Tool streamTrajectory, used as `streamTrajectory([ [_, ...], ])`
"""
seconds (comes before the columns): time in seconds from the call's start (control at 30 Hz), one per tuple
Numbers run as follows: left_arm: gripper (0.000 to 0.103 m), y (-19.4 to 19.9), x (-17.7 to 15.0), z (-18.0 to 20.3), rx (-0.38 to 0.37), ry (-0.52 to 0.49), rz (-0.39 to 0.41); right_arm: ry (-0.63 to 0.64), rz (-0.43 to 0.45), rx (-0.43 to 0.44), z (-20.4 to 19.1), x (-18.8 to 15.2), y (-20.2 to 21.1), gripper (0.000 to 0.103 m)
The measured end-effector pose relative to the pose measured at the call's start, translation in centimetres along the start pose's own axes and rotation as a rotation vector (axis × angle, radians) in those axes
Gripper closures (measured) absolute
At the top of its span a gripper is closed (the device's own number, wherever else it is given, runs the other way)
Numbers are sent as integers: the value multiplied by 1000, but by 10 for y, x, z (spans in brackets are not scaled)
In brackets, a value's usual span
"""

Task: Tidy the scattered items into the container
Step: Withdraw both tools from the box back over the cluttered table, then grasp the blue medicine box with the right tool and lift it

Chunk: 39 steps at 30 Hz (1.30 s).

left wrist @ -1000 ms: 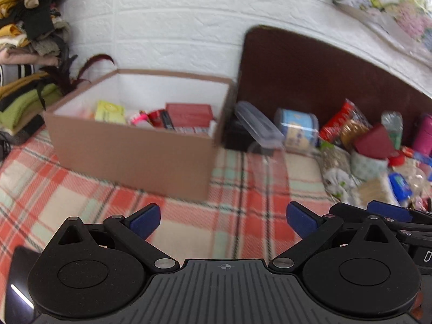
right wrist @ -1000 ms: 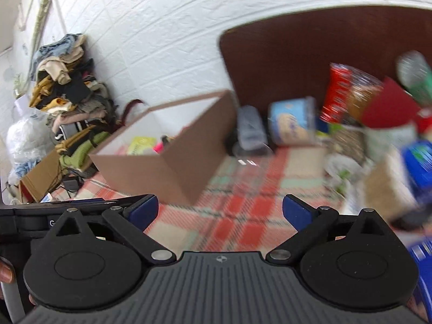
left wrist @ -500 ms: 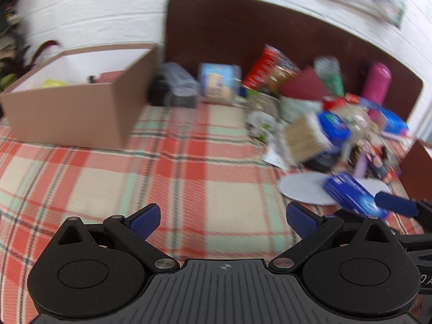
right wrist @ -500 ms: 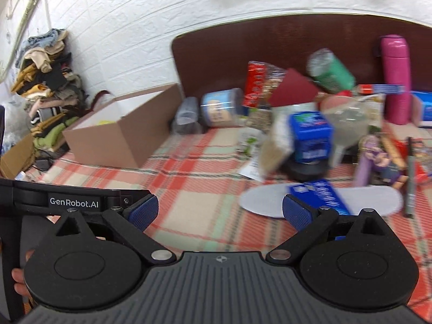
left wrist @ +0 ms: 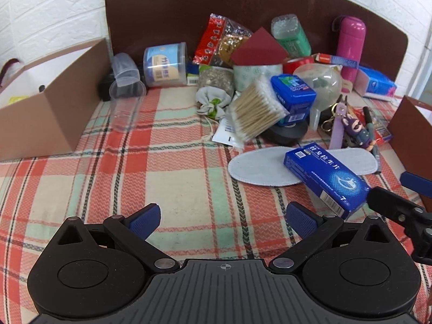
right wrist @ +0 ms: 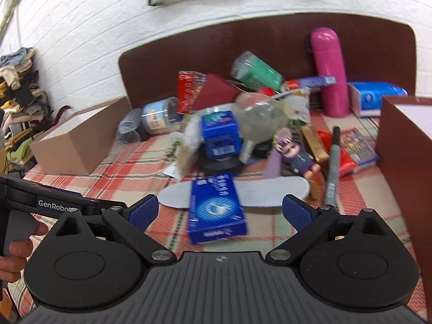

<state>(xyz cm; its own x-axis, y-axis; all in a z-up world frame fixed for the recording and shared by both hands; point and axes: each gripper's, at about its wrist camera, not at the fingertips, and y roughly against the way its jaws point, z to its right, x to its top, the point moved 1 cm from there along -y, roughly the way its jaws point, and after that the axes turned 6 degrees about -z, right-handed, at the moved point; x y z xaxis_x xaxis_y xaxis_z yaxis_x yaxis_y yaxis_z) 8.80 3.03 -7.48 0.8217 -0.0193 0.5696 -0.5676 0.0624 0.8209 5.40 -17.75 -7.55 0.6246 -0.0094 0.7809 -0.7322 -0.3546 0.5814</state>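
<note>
Currently both grippers are hovering spread wide over the plaid woven cloth (left wrist: pixel 167 183), gripping nothing. Right gripper (right wrist: pixel 220 212) is sitting directly over the blue cardboard medicine box (right wrist: pixel 216 209), which is lying flat between its blue textured pads (right wrist: pixel 295 213), not touching either; the box is overlapping a flat white felt insole (right wrist: pixel 270 191). Left gripper (left wrist: pixel 224 217) is facing bare cloth, with the same blue box (left wrist: pixel 325 179) lying ahead and to its right. Straight ahead of both, the clutter pile is leaning on a dark brown board (left wrist: pixel 243 5): a bundled cotton-swab pack (left wrist: pixel 256 110), glossy blue tin (left wrist: pixel 294 94), black tape roll (left wrist: pixel 286 133), clear plastic funnel (left wrist: pixel 321 81), smooth pink cylindrical flask (left wrist: pixel 351 43). The brown cardboard container (left wrist: pixel 51 108) is sitting open-topped far ahead-left of the left gripper, with stacked clear plastic cups (left wrist: pixel 127 91) lying beside it. Right view alone is showing a hand (right wrist: pixel 16 253) wrapping the left gripper's handle at its left edge, plus a clothes pile (right wrist: pixel 19 89) against the white brick wall (right wrist: pixel 81 40). A second brown box wall (right wrist: pixel 405 162) is standing close on the right gripper's right. Left view alone is showing a drawstring cloth pouch (left wrist: pixel 212 102).
</note>
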Motion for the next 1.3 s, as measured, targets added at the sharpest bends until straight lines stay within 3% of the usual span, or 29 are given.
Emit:
streamTrajectory([
  [0.2, 0, -8, 7, 2, 46, 14, -13, -18, -13, 4, 16, -3, -8, 9],
  [0.33, 0, -13, 12, -3, 62, 46, -28, -23, -47, 51, 20, -5, -19, 12],
  [0.57, 0, -19, 20, -1, 49, 57, -35, -11, -114, 146, 10, -4, -46, 39],
  [0.83, 0, -32, 24, 16, -35, 35, -87, 78, -154, 222, -7, -11, -46, 39],
  [0.93, 0, -41, 20, 30, -29, -15, -113, 135, -184, 275, -16, -13, -45, 36],
  [1.0, 0, -47, 17, 34, -28, -30, -135, 152, -178, 253, -15, -14, -42, 27],
  [1.17, 0, -60, 18, 37, -66, 7, -180, 131, -164, 181, 6, -9, -32, 26],
  [1.3, 0, -65, 16, 33, -36, 42, -194, 64, -137, 100, 28, -5, -26, 26],
])
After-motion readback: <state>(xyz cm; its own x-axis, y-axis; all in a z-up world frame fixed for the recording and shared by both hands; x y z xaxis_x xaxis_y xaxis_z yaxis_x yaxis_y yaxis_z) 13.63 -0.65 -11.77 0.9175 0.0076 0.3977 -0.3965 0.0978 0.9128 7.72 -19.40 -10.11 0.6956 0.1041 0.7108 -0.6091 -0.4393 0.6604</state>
